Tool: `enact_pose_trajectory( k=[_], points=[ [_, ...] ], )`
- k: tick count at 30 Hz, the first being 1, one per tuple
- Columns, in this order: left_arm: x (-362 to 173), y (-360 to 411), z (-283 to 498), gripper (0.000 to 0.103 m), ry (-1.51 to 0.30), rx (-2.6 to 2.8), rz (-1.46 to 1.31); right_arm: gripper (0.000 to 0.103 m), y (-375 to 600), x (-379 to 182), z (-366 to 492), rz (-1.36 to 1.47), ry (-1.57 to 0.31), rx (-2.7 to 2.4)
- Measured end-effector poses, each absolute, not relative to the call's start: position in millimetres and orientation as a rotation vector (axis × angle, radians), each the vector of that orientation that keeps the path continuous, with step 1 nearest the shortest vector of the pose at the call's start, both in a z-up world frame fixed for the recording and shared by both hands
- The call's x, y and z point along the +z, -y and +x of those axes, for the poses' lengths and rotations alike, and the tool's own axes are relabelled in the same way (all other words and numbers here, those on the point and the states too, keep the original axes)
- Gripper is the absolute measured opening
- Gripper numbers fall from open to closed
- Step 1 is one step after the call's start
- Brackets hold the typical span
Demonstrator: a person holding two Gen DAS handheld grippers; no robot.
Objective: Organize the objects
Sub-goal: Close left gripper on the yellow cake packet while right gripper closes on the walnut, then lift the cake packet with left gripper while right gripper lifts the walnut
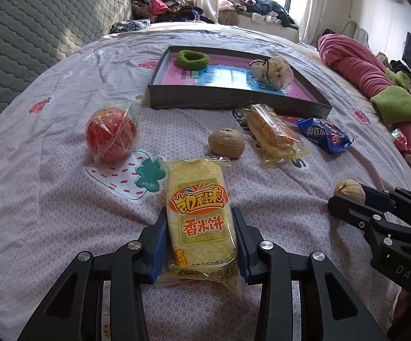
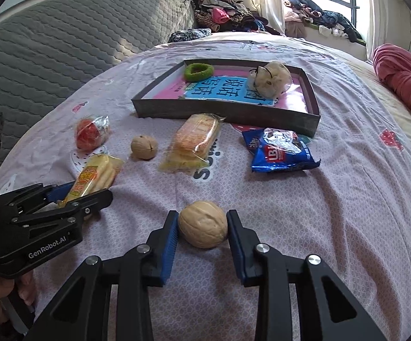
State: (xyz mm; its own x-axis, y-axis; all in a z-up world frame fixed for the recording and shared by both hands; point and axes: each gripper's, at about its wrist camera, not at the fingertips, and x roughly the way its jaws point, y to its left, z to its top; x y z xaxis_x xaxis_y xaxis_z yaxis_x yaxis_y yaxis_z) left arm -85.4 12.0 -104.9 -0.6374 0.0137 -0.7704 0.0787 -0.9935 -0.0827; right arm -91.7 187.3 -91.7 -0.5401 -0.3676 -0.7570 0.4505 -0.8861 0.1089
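Both hand-held grippers clamped on items, on bed w/ pink patterned sheet [image 1: 49, 199].
L hand-held gripper [image 1: 201, 237]: pads squeezing 1 yellow rice-cake packet [image 1: 201, 221]; R hand-held gripper [image 2: 202, 228]: nearly closed on 1 of 2 tan walnuts [image 2: 202, 224], the other walnut [image 2: 144, 147] loose mid-bed. Also 1 red wrapped ball [image 1: 111, 135], 1 clear-wrapped biscuit pack [image 1: 272, 133], 1 blue snack bag [image 1: 324, 135]. 1 shallow grey box [image 1: 233, 103] beyond holds 1 green scrunchie [image 1: 192, 58], 1 cream pouch [image 1: 272, 71].
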Motion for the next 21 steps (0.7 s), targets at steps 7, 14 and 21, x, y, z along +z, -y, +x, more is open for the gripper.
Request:
enact_pose_trajectory(
  k=[7, 14, 21],
  points=[
    [-97, -14, -81, 0.042, -0.116, -2.805, 1.274, 0.035, -184, -88, -87, 1.127, -0.136, -2.405],
    [-89, -17, -76, 0.042, -0.094, -2.82, 1.241, 0.035, -182, -83, -82, 1.102, -0.129, -2.407],
    [-76, -20, -71, 0.042, -0.091, -2.844, 1.199, 0.034, -184, -69, -77, 1.064, -0.116, -2.444]
  ],
)
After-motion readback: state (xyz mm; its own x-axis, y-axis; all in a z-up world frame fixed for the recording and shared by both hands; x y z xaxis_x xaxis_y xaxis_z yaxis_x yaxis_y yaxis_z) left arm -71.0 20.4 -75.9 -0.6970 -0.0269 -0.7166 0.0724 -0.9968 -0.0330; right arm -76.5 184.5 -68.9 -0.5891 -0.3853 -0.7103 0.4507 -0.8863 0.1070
